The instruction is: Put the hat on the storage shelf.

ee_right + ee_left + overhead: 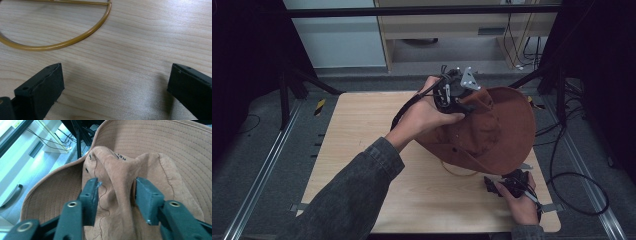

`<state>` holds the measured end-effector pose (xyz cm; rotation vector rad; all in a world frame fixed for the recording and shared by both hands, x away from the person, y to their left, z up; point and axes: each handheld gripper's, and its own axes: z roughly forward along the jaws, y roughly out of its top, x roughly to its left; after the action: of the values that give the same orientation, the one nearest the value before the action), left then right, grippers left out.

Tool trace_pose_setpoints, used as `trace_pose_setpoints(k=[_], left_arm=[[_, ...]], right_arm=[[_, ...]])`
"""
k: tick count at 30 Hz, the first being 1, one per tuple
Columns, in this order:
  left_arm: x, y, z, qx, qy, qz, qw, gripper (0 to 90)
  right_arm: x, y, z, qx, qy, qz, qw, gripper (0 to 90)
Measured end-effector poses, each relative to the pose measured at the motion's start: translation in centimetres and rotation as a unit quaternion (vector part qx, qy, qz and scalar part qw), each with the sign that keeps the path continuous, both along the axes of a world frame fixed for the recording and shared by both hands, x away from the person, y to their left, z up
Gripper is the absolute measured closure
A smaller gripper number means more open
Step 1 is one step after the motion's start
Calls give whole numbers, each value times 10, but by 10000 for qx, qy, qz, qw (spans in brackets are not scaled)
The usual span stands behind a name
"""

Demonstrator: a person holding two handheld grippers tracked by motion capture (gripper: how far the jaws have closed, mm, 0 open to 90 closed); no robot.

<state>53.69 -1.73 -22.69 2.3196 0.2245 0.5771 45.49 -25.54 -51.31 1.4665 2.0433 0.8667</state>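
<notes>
Light wood table (362,150) on a grey floor, dark frame rails around. Brown wide-brim hat (497,130) sits at the table's far right, tilted up. Left gripper (116,192) pinches a fold of the hat's crown between its jaws. Right gripper (115,87) rests low at the near right, jaws spread wide, nothing between them, near a gold wire ring (75,40) lying on the wood.

We see the brown hat (492,127) blocking the table (357,150) from twelve to three o'clock, its crown filling the left gripper's (115,192) jaws, a gold wire ring (62,42) lying at eleven o'clock of the right gripper (115,85), and bare wood free from seven to ten o'clock.
</notes>
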Motion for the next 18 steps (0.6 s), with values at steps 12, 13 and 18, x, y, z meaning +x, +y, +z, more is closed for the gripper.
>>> trace_pose_setpoints(k=[12, 13, 18], left_arm=[[-9, 5, 4, -306, -53, -35, 9995, 252], [-10, 6, 4, -346, -59, -9, 9994, 215], [-15, 12, 5, -448, -29, 39, 9990, 87]], right_arm=[[0, 0, 0, 0, 0, 0, 10000, 6], [0, 0, 0, -4, 0, 1, 10000, 6], [0, 0, 0, 0, 0, -1, 10000, 6]])
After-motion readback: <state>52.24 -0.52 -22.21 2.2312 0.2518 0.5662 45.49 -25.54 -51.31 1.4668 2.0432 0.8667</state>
